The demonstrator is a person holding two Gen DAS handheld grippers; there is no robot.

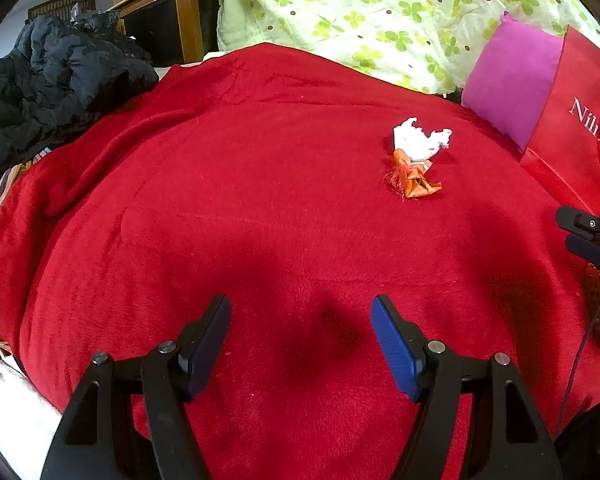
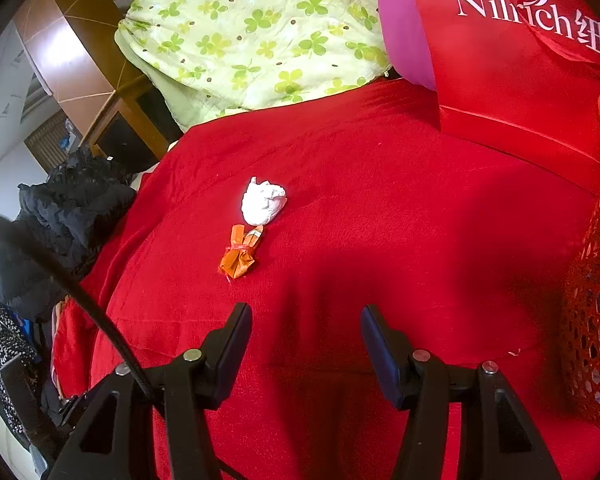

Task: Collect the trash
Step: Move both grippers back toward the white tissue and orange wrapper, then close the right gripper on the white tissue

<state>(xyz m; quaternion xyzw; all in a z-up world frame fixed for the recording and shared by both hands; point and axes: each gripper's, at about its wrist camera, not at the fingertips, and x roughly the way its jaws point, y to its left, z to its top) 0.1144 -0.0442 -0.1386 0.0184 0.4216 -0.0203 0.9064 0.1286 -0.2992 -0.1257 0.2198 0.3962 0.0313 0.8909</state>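
A crumpled white tissue (image 1: 420, 142) and an orange wrapper (image 1: 414, 178) lie side by side on a red blanket (image 1: 260, 200). They also show in the right wrist view: the tissue (image 2: 263, 202) and the wrapper (image 2: 240, 254). My left gripper (image 1: 300, 312) is open and empty, low over the blanket, with the trash far ahead to its right. My right gripper (image 2: 306, 320) is open and empty, with the wrapper just ahead to its left. The right gripper also shows in the left wrist view (image 1: 588, 236) at the right edge.
A red mesh basket (image 2: 596, 288) stands at the right. A red paper bag (image 2: 512, 72) and a magenta pillow (image 1: 508, 80) lie behind. A green-patterned quilt (image 1: 380, 12) is at the back, a black jacket (image 1: 52, 76) at the left.
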